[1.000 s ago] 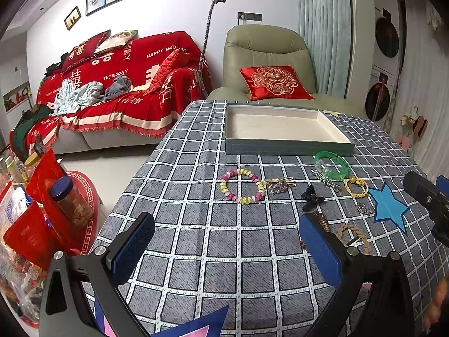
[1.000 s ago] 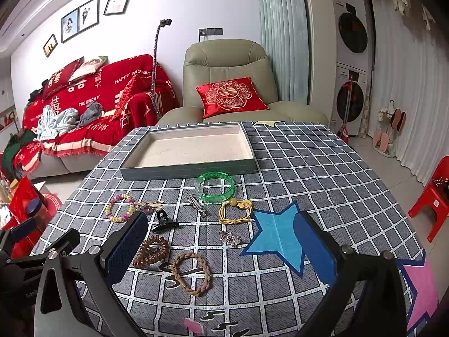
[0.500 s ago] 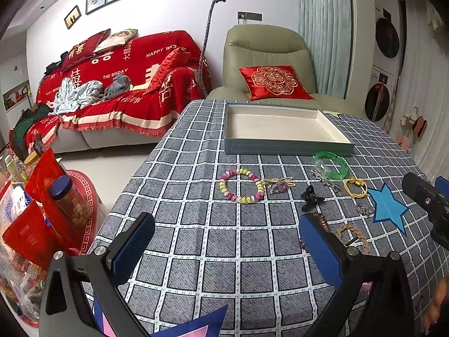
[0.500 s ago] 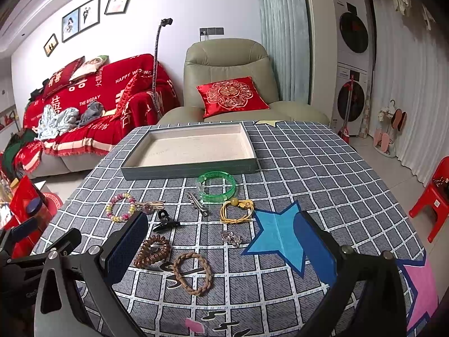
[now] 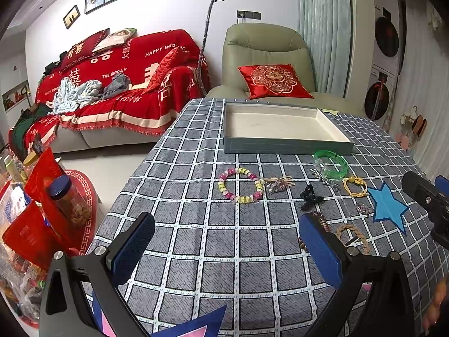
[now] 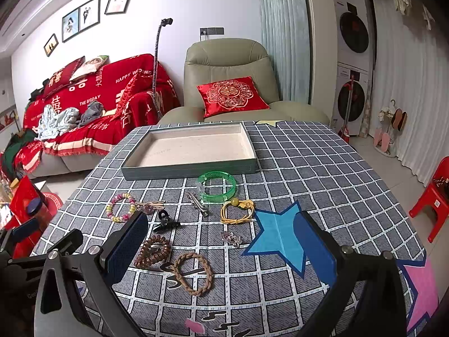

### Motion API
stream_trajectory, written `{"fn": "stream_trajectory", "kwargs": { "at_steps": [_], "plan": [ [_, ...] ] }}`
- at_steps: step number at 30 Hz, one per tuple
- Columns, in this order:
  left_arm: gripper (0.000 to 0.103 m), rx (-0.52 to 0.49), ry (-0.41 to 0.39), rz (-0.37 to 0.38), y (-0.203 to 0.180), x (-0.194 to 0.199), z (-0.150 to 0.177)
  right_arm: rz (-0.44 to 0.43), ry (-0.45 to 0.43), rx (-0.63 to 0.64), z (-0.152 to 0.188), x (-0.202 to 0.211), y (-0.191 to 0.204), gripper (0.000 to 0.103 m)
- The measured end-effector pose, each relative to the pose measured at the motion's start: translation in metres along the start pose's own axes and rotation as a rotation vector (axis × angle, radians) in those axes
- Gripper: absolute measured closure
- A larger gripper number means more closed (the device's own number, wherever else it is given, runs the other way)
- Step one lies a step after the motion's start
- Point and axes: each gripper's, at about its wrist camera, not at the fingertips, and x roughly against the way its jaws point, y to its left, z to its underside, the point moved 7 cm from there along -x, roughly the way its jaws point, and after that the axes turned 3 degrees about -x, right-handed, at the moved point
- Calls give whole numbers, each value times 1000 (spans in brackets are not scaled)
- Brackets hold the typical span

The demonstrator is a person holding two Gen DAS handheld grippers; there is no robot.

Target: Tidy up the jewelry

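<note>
An empty grey tray with a cream lining stands at the far side of the checked tablecloth. In front of it lie a green bangle, a pink-and-yellow bead bracelet, a yellow cord bracelet, a black claw clip, a silver hair clip, a brown coil hair tie and a braided brown loop. My left gripper is open and empty, near the table's front left. My right gripper is open and empty, above the hair ties.
A blue star and a pink star are printed on the cloth. A red sofa and a green armchair stand behind the table. Red bags and a jar sit on the floor at left.
Both views have barely shifted. Both grippers stay open and nothing on the table has moved.
</note>
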Motion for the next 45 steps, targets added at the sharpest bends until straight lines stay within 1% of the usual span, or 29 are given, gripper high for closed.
{"fn": "stream_trajectory", "kwargs": {
  "at_steps": [2, 5, 9, 11, 15, 16, 18, 20, 21, 23, 27, 29, 32, 38, 39, 41, 45],
  "plan": [
    [0, 2, 7, 4, 0, -1, 0, -1, 1, -1, 0, 0, 0, 0],
    [0, 37, 22, 55, 1, -5, 1, -4, 8, -6, 1, -1, 0, 0],
    [0, 75, 82, 112, 0, -14, 7, -11, 26, -19, 3, -3, -1, 0],
    [0, 86, 108, 126, 0, -18, 10, -12, 36, -22, 5, -6, -3, 0],
    [0, 140, 164, 178, 1, -25, 18, -6, 62, -30, 8, -13, -10, 0],
    [0, 133, 178, 181, 1, -27, 19, -1, 70, -31, 9, -15, -12, 0],
    [0, 77, 196, 163, -1, -31, 19, 7, 89, -37, 11, -19, -16, 0],
    [0, 0, 197, 112, -1, -36, 15, 16, 118, -41, 14, -26, -20, 0],
    [0, -10, 194, 104, 1, -38, 13, 19, 132, -44, 15, -29, -22, 0],
    [0, -19, 201, 107, 6, -46, 7, 17, 163, -46, 19, -37, -26, 0],
    [0, 1, 264, 102, 21, -71, -1, 17, 229, -52, 27, -54, -32, 0],
    [0, 3, 269, 83, 28, -81, -7, 17, 259, -57, 31, -62, -36, 0],
    [0, 1, 271, 87, 34, -98, -18, 27, 297, -59, 35, -75, -40, 0],
    [0, -32, 289, 112, 29, -127, -28, 28, 361, -29, 42, -99, -37, 0],
    [2, -39, 291, 114, 27, -130, -28, 30, 369, -22, 43, -103, -36, 0],
    [3, -55, 308, 120, 22, -138, -29, 32, 379, -12, 44, -109, -34, 0],
    [3, -87, 310, 127, 14, -148, -31, 26, 404, 3, 46, -118, -29, 7]
  ]
}}
